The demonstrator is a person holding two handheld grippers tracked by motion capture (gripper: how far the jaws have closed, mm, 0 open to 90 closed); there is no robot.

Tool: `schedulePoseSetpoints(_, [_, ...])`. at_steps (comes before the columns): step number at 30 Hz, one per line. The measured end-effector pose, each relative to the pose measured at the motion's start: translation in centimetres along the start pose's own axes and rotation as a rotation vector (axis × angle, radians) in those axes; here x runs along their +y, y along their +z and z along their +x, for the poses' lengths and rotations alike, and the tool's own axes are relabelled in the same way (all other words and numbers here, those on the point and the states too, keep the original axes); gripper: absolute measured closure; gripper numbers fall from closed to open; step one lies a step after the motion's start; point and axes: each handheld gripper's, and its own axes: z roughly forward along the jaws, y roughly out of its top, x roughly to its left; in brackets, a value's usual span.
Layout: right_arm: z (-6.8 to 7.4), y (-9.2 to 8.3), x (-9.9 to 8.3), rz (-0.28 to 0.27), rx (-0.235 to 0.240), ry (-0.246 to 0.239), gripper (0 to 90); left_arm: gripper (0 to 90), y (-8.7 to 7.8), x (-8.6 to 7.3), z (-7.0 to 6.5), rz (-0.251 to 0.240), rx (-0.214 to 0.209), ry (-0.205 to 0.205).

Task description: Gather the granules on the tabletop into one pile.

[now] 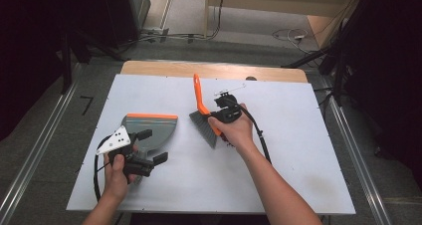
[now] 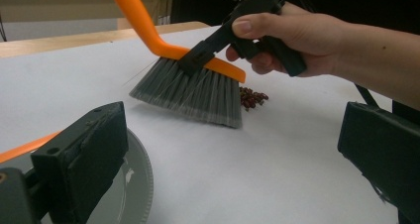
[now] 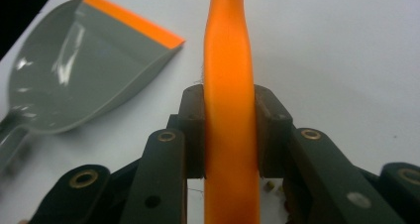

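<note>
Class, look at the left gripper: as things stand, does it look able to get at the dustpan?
Probably yes. The left gripper is open right beside the dustpan, nothing between them; the brush sits apart, clamped in the right gripper.

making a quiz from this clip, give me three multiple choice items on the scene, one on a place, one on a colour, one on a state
1. Where does the pile of brown bits lie?
A. inside the dustpan
B. on the white table by the brush bristles
C. on the floor

2. What colour is the brush handle?
A. blue
B. green
C. orange

3. How does the right gripper stand?
A. shut on the brush
B. open above the dustpan
C. shut on a cable

Answers: 1 B, the left gripper view shows the bits on the table just behind the bristles. 2 C, the handle is bright orange in every view. 3 A, the right gripper view shows both pads pressed on the brush, while the dustpan lies apart by the left gripper.
</note>
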Motion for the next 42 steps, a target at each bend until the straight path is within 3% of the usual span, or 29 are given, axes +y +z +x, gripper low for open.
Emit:
schedulePoseSetpoints(7, [-2.2, -0.3, -0.3, 0.01, -0.049, 0.1, 68.5, 0.0, -0.1, 0.0, 0.0, 0.001, -0.002, 0.0])
schedulePoseSetpoints(17, [-4.6, -2.8, -1.8, -0.014, -0.058, 0.136, 68.7, 0.0, 0.0, 0.0, 0.0, 0.006, 0.006, 0.004])
schedulePoseSetpoints(23, [-4.1, -5.1, -2.0, -0.088, -0.011, 0.098, 68.9, 0.0, 0.1, 0.0, 0.1, 0.01, 0.011, 0.004])
schedulePoseSetpoints(27, [-3.5, -7.3, -2.7, -0.13, 0.017, 0.045, 68.9, 0.0, 0.0, 0.0, 0.0, 0.01, 0.012, 0.007])
schedulePoseSetpoints(30, [-3.5, -8.8, -3.6, -0.159, 0.01, 0.016, 68.9, 0.0, -0.1, 0.0, 0.1, 0.004, 0.014, 0.006])
schedulePoseSetpoints(42, [-5.8, -13.6, -8.4, -0.227, -0.062, -0.006, 68.9, 0.0, -0.2, 0.0, 0.2, 0.006, 0.031, 0.01])
